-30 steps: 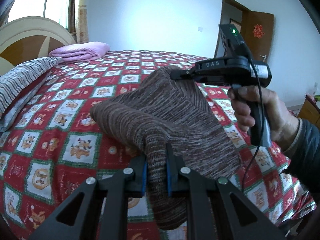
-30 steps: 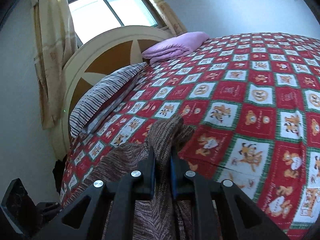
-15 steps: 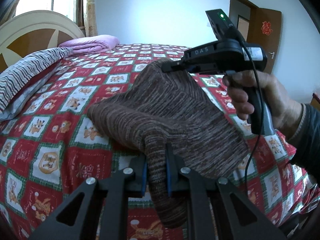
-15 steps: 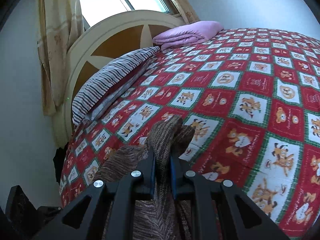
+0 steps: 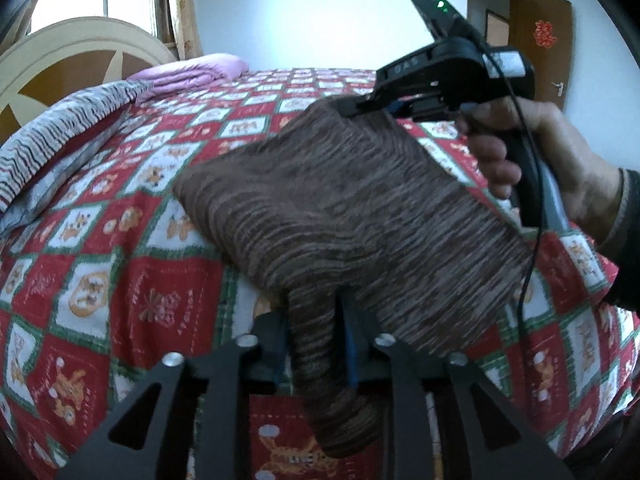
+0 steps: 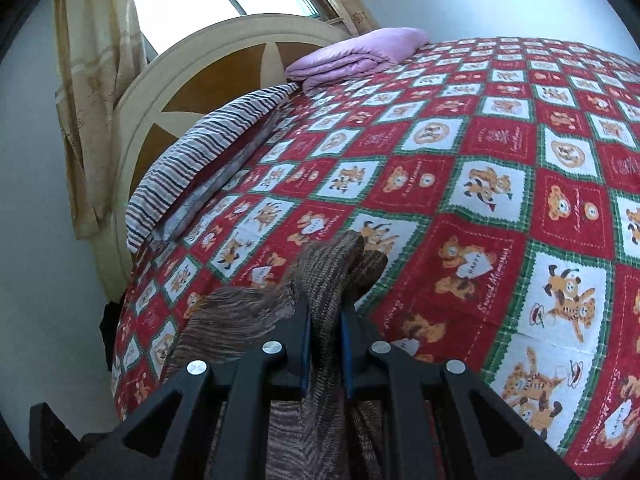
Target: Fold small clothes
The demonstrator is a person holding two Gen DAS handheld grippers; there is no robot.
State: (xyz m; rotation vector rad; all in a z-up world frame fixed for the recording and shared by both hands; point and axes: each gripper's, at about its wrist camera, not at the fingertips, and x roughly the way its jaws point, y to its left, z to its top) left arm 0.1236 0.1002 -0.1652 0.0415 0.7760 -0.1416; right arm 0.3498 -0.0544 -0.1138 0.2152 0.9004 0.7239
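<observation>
A brown striped knit garment [image 5: 360, 208] hangs stretched in the air above the bed, held at two corners. My left gripper [image 5: 314, 320] is shut on its near corner, with cloth bunched between the blue pads. My right gripper [image 6: 325, 316] is shut on the far corner of the garment [image 6: 332, 272]; it also shows in the left wrist view [image 5: 360, 110], held by a hand at the upper right. The garment's lower part drapes down behind both grippers.
A red, green and white patchwork bedspread [image 6: 500, 200] covers the bed. A striped pillow [image 6: 208, 152] and a folded pink blanket [image 6: 356, 56] lie by the round headboard [image 6: 208, 76]. A window with curtains is behind it. A brown door [image 5: 536, 40] stands at the far right.
Both grippers have moved with the garment toward the headboard side and a little lower over the bed. The garment stays stretched between them; both grips are unchanged.
</observation>
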